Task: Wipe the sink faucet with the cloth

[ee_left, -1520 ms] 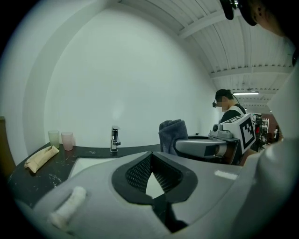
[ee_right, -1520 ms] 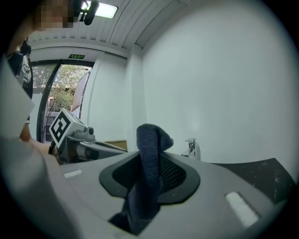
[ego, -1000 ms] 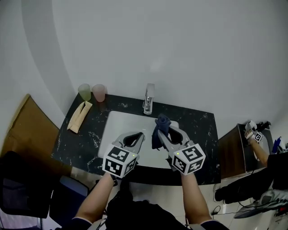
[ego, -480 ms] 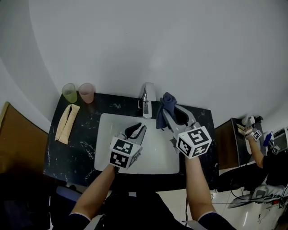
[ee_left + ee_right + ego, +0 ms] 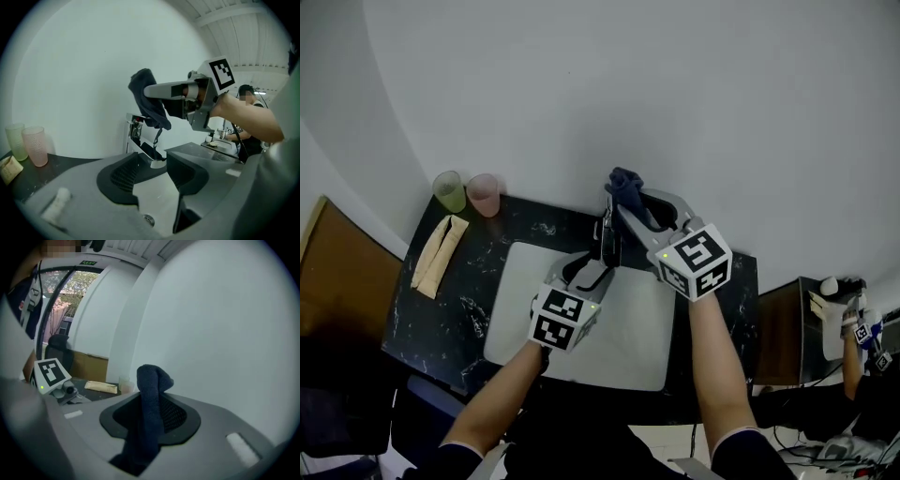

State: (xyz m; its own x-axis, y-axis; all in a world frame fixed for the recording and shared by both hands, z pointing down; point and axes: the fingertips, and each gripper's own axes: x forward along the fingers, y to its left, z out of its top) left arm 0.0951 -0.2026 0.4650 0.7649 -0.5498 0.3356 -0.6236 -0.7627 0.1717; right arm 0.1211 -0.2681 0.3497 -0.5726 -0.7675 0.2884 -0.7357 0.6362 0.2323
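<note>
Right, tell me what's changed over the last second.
The right tongs, shut on the blue cloth, carried it from over the basin up over the faucet. The left tongs moved in toward the faucet and have just been opening, gripping nothing. The two cups and the beige packet stayed put.

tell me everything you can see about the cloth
The cloth is dark blue, soft and thick like towelling, bunched into a crumpled roll. The right gripper is shut on its middle; one end sticks up past the jaw tips and folds over, the other droops below. It is held in the air just above the faucet, with a thin loop dangling toward the spout. Whether it touches the faucet is unclear.
</note>
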